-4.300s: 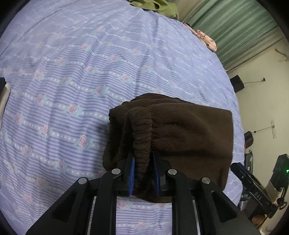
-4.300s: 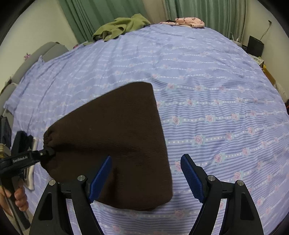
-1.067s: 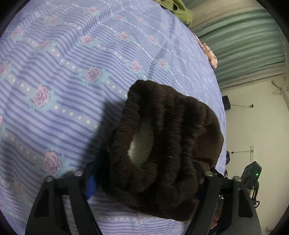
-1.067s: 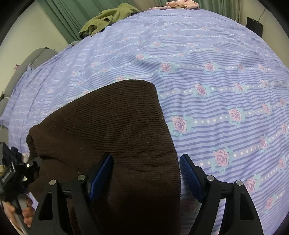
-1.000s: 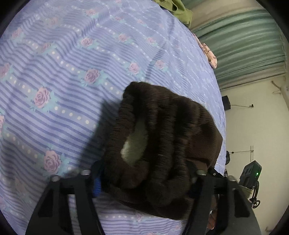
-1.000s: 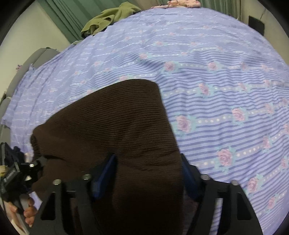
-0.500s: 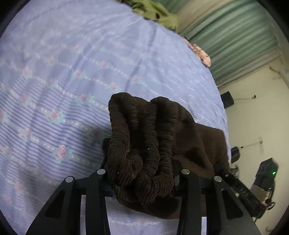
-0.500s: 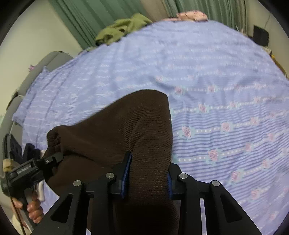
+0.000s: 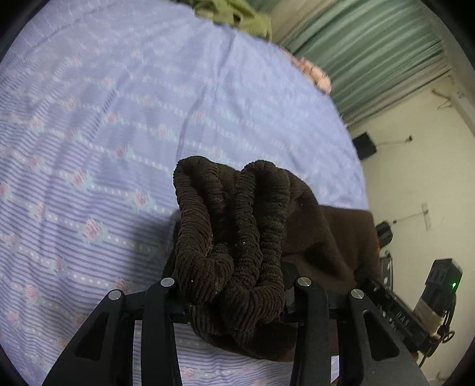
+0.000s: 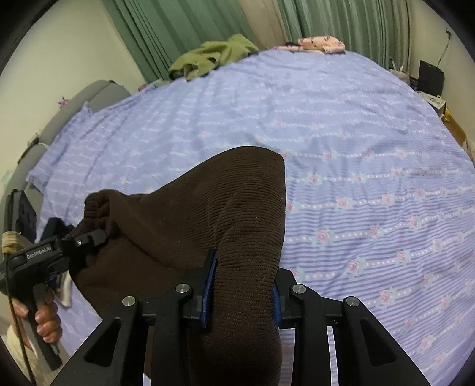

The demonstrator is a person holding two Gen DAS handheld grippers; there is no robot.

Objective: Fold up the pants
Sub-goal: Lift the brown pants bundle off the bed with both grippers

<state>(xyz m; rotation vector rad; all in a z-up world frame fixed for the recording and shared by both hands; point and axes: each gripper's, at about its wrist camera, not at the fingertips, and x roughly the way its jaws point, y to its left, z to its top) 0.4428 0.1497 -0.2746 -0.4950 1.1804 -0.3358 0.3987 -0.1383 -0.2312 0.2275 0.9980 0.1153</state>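
Note:
The dark brown ribbed pants (image 10: 207, 213) are folded into a thick bundle and held up off the purple flowered bed sheet (image 10: 341, 124). My left gripper (image 9: 234, 294) is shut on the bunched elastic waistband (image 9: 231, 225). It also shows in the right wrist view (image 10: 80, 240), held by a hand at the left. My right gripper (image 10: 243, 285) is shut on the folded edge of the pants at the other end. The pants sag between the two grippers.
An olive green garment (image 10: 210, 56) and a pink patterned cloth (image 10: 320, 43) lie at the far edge of the bed by green curtains (image 10: 341, 20). A grey sofa (image 10: 77, 101) stands to the left. Black equipment (image 9: 439, 285) stands by the wall.
Both grippers were open around the pants on the bed a second ago. They have closed on the pants and lifted them up off the sheet.

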